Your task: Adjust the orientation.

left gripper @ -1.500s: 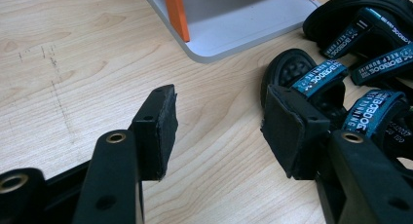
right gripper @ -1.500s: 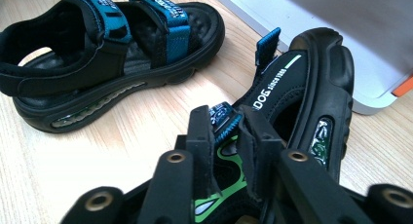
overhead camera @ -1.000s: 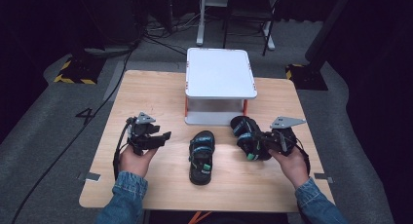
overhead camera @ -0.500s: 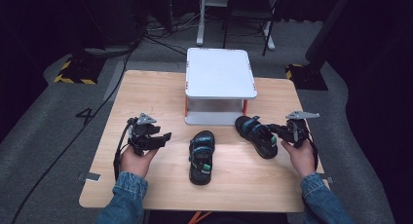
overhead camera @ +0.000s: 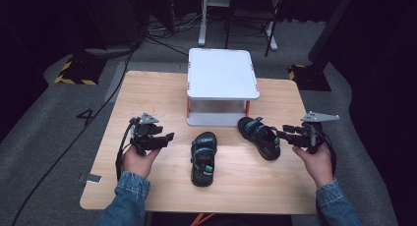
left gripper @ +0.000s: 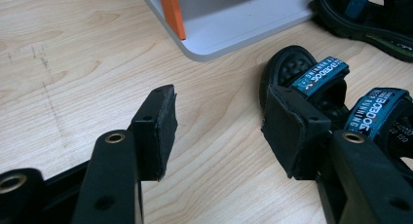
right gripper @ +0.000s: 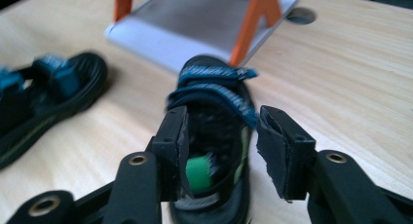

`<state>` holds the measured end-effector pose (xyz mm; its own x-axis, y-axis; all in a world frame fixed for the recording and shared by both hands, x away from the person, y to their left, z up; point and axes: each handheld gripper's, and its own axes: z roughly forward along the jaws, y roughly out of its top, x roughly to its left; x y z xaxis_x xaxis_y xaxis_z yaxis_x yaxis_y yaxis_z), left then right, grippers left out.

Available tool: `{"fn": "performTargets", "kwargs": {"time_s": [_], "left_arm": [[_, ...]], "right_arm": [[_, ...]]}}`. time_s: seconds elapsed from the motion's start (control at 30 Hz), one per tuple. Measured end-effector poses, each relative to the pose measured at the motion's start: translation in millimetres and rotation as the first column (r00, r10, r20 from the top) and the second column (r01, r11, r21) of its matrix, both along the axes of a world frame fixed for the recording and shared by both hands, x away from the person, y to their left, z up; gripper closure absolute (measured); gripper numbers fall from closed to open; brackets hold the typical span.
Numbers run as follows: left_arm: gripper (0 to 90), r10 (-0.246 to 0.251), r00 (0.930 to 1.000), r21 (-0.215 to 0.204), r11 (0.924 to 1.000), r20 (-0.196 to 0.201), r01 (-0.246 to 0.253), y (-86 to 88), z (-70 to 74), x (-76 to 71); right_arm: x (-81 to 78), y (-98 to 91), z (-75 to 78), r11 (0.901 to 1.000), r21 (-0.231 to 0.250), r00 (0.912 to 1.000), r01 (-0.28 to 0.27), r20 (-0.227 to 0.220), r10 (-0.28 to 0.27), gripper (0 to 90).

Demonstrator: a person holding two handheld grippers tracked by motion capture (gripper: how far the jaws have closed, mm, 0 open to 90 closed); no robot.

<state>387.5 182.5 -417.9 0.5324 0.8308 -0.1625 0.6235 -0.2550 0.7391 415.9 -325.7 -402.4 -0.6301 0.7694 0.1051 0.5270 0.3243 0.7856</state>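
Observation:
Two black sandals with teal straps lie on the wooden table (overhead camera: pixel 147 88). One sandal (overhead camera: pixel 203 157) (left gripper: pixel 331 83) rests in the middle, in front of the white stand. The other sandal (overhead camera: pixel 258 136) (right gripper: pixel 214 102) (left gripper: pixel 370 14) lies flat by the stand's right front leg. My right gripper (overhead camera: pixel 284 134) (right gripper: pixel 221 153) is open at this sandal's outer side, and the sandal's near end shows between the jaws. My left gripper (overhead camera: pixel 166 137) (left gripper: pixel 219 131) is open and holds nothing, left of the middle sandal.
A white two-level stand (overhead camera: pixel 221 73) (left gripper: pixel 229 19) (right gripper: pixel 195 19) with orange legs stands at the back centre of the table. Bare wood lies to the left and along the front edge. Cables run over the dark floor behind.
The right gripper held the right sandal a second ago. It has set the sandal flat on the table, opened and drawn back to the right. The left gripper stayed put.

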Motion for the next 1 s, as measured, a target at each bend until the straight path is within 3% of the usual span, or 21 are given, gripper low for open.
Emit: {"fn": "performTargets", "kwargs": {"time_s": [0.1, 0.2, 0.27, 0.3, 0.43, 0.6, 0.7, 0.77, 0.83, 0.93, 0.97, 1.0], "left_arm": [[46.2, -0.013, 0.9999, 0.002, 0.9999, -0.001, 0.013, -3.3, 0.1, 2.8], [46.1, -0.011, 0.9999, -0.001, 0.9999, -0.005, 0.011, -4.1, -0.1, 4.8], [46.1, -0.016, 0.9999, -0.006, 0.9999, -0.003, 0.016, -3.9, -0.8, 6.7], [46.1, -0.016, 0.9999, -0.006, 0.9999, -0.005, 0.016, -4.2, -1.1, 7.6], [46.2, -0.025, 0.9996, -0.006, 0.9997, -0.01, 0.025, -6.9, -2.6, 10.7], [46.3, -0.031, 0.9994, 0.0, 0.9995, -0.012, 0.031, -9.5, -3.2, 11.4], [46.3, -0.026, 0.9996, -0.012, 0.9996, -0.01, 0.026, -8.0, -2.8, 11.9], [46.3, -0.028, 0.9996, -0.013, 0.9995, -0.009, 0.027, -7.2, -2.6, 12.7], [46.3, -0.027, 0.9996, -0.016, 0.9995, -0.009, 0.027, -7.9, -2.6, 12.9], [46.3, -0.033, 0.9994, -0.012, 0.9994, -0.011, 0.033, -9.3, -2.1, 13.9], [46.3, -0.034, 0.9994, -0.009, 0.9994, -0.007, 0.034, -10.0, -1.6, 14.1], [46.3, -0.035, 0.9994, -0.01, 0.9993, -0.006, 0.035, -10.4, -1.2, 14.3]], "right_arm": [[-3.4, 11.3, -2.4, 0.9963, -0.074, 0.9982, -0.044, -0.043, 0.041, 55.7], [-4.1, 17.4, -8.4, 0.9883, -0.143, 0.9967, -0.053, -0.068, 0.044, 57.2], [-4.0, 17.3, -10.8, 0.9886, -0.14, 0.9957, -0.055, -0.081, 0.044, 61.6], [-4.8, 17.0, -10.7, 0.9894, -0.136, 0.9962, -0.05, -0.078, 0.04, 69.0], [-10.6, 20.6, -7.3, 0.9873, -0.147, 0.9972, -0.059, -0.054, 0.052, 80.8], [-20.6, 38.3, -1.3, 0.9807, -0.147, 0.9914, -0.129, -0.043, 0.124, 83.6], [-29.7, 52.5, 5.4, 0.9687, -0.137, 0.9779, -0.207, -0.06, 0.2, 83.6], [-36.5, 63.3, 7.4, 0.9513, -0.155, 0.9633, -0.266, -0.078, 0.257, 83.5], [-42.3, 71.8, 7.1, 0.9311, -0.156, 0.9423, -0.33, -0.114, 0.315, 83.5], [-49.1, 83.3, 2.1, 0.8915, -0.15, 0.8953, -0.428, -0.207, 0.395, 83.1], [-51.1, 86.0, 0.3, 0.8816, -0.159, 0.8871, -0.444, -0.215, 0.408, 82.9], [-51.7, 86.7, -0.2, 0.881, -0.159, 0.886, -0.446, -0.218, 0.409, 82.7]]}}
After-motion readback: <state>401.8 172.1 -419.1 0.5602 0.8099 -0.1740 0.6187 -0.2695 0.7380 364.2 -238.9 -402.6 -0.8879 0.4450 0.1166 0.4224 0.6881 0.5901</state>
